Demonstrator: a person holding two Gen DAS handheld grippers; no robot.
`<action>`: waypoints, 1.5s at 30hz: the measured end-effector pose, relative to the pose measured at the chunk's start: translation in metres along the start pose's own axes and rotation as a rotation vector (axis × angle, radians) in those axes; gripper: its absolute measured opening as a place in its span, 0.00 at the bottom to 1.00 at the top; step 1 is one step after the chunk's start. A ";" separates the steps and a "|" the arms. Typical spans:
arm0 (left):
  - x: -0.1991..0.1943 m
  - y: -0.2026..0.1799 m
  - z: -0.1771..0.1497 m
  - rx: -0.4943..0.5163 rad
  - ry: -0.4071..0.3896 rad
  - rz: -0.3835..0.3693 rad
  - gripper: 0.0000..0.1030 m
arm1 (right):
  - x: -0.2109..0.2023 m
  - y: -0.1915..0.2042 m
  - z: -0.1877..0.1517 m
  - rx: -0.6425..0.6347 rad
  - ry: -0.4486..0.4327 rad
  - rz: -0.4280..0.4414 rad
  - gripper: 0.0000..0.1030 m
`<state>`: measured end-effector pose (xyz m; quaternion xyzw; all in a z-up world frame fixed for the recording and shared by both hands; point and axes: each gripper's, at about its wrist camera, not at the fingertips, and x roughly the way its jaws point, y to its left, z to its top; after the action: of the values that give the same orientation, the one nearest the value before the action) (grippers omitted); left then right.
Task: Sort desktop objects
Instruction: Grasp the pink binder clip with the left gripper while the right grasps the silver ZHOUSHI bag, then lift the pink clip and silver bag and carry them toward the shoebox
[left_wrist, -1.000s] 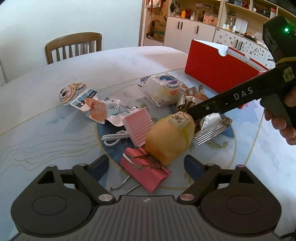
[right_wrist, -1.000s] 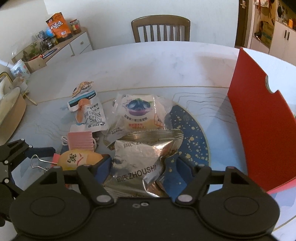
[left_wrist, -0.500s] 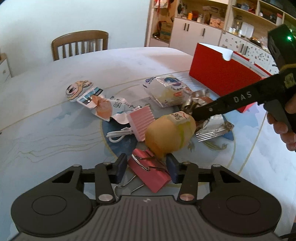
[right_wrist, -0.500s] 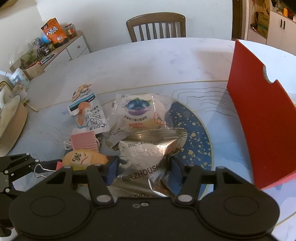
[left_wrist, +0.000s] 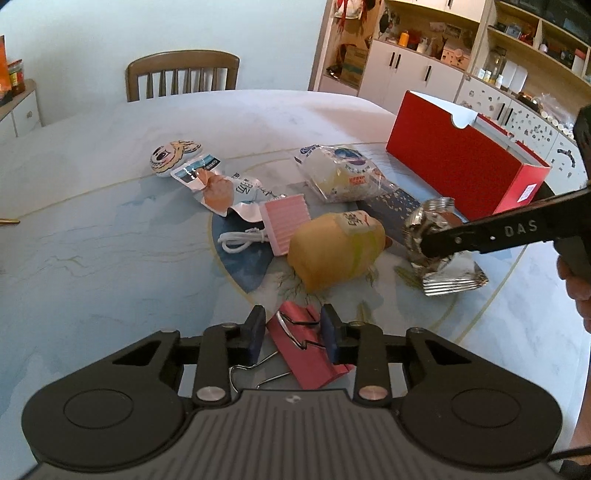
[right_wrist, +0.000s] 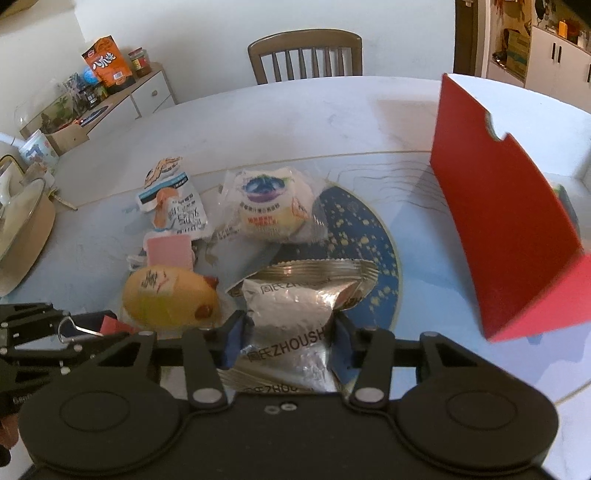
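My left gripper (left_wrist: 293, 332) is shut on a pink binder clip (left_wrist: 306, 350) at the table's near side. My right gripper (right_wrist: 288, 336) is shut on a silver snack packet (right_wrist: 291, 314), which also shows in the left wrist view (left_wrist: 439, 254). A yellow wrapped snack (left_wrist: 336, 251) lies just beyond the clip, with a pink ribbed item (left_wrist: 284, 218) and a white cable (left_wrist: 240, 240) behind it. A bun in a clear wrapper (left_wrist: 340, 173) and a red open box (left_wrist: 461, 162) lie further back.
A printed snack packet (left_wrist: 221, 188) and a cartoon-face packet (left_wrist: 171, 155) lie at the back left. A wooden chair (left_wrist: 181, 77) stands behind the round marble table (left_wrist: 92, 240). A pot (right_wrist: 18, 236) sits at the left edge in the right wrist view.
Both grippers have closed: the left on the pink binder clip, the right on the silver packet. Both have lifted and drawn back a little.
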<state>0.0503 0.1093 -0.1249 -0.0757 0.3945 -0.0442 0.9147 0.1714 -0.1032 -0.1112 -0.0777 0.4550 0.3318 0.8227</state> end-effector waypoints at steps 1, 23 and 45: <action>-0.002 -0.001 -0.002 -0.003 0.000 0.004 0.30 | -0.003 -0.001 -0.003 0.000 0.001 -0.003 0.46; -0.031 -0.029 -0.003 -0.066 0.006 -0.055 0.21 | -0.075 -0.035 -0.044 0.097 0.008 -0.025 0.46; -0.035 -0.072 0.038 -0.023 -0.035 -0.091 0.01 | -0.135 -0.082 -0.020 0.086 -0.074 -0.044 0.46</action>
<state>0.0524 0.0472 -0.0618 -0.1048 0.3750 -0.0801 0.9176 0.1586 -0.2393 -0.0285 -0.0399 0.4364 0.2965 0.8485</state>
